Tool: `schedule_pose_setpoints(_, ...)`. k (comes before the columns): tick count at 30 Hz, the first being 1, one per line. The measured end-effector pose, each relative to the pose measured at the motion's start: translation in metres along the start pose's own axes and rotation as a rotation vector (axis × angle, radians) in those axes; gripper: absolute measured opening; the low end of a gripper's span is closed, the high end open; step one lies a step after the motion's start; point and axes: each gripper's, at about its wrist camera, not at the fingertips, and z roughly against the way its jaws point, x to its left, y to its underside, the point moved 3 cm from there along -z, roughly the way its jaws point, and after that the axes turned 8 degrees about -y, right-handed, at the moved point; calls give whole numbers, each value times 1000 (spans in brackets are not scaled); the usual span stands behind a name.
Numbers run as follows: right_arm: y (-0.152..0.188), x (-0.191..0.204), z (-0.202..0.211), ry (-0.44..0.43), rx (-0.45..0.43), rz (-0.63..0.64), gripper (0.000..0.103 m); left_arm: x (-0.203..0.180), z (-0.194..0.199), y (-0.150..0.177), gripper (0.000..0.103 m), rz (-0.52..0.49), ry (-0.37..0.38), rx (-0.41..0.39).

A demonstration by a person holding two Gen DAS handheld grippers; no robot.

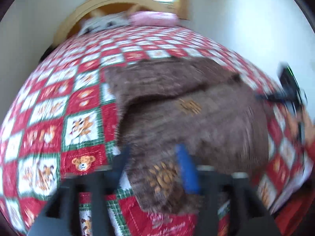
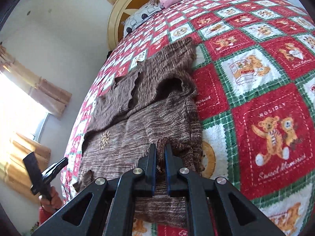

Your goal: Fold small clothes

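Quilt (image 2: 256, 82): sweater (image 2: 141, 122) in R gripper (image 2: 161, 149)

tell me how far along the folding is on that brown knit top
Partly done: the brown knit top lies on the quilt with one fold over its middle. In hand: the right gripper pinches its near edge; the left gripper is open, holding nothing. Left: finishing the folds and flattening the bunched far part.

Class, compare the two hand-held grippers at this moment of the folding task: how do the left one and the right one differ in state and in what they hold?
1. The left hand-held gripper has its fingers spread apart, while the right hand-held gripper has its fingers nearly together.
2. The right one pinches an edge of the brown knitted garment; the left one grips nothing, the garment merely lying between its fingers.

Shared: both point down at the same garment on the teddy-bear quilt.
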Motion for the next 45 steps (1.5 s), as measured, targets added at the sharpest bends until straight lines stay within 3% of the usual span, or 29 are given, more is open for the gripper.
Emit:
schedule_pose_setpoints(1, 0, -1, 0, -5, -6, 0, 8, -9, 1, 2, 90, -47, 24, -8)
schedule_pose_setpoints(3, 0, -3, 2, -21, -10, -14, 8, -20, -1, 0, 90, -88, 61, -6)
schedule_pose_setpoints(7, 0, 0, 19, -72, -66, -35, 12, -35, -27, -15, 88, -108, 64, 16)
schedule_pose_setpoints(8, 0, 2, 26, -76, -88, -27, 15, -38, -35, -15, 86, -112, 68, 31)
schedule_pose_setpoints(10, -1, 6, 43, -64, -135, -6, 37, -43, -50, -12, 66, -115, 97, 87)
schedule_pose_setpoints(12, 2, 11, 60, -33, -172, 29, 47, -48, -57, -6, 61, -121, 124, 124)
schedule_pose_setpoints(14, 5, 17, 73, -16, -186, 70, 47, -48, -51, -3, 61, -124, 137, 87)
schedule_pose_setpoints(17, 13, 28, 83, 19, -197, 154, 47, -50, -47, 2, 56, -116, 180, 97)
schedule_pose_setpoints(21, 20, 37, 78, 78, -172, 237, 47, -61, -43, 8, 56, -174, 173, 81)
schedule_pose_setpoints(23, 21, 37, 72, 76, -150, 246, 47, -63, -44, 8, 49, -180, 186, 77)
schedule_pose_setpoints(25, 21, 37, 67, 108, -143, 262, 47, -66, -40, 8, 25, -189, 203, 69)
schedule_pose_setpoints(27, 21, 36, 68, 137, -142, 273, 47, -70, -35, 11, 16, -214, 190, 52)
schedule_pose_setpoints(32, 19, 34, 72, 171, -109, 345, 47, -64, -32, 12, 11, -160, 204, 37)
schedule_pose_setpoints(40, 33, 42, 33, 360, 56, 718, 47, -39, -23, 5, 10, 22, 235, -9)
schedule_pose_setpoints(45, 23, 43, -5, 314, 133, 751, 47, -37, -23, 1, 10, 39, 237, -16)
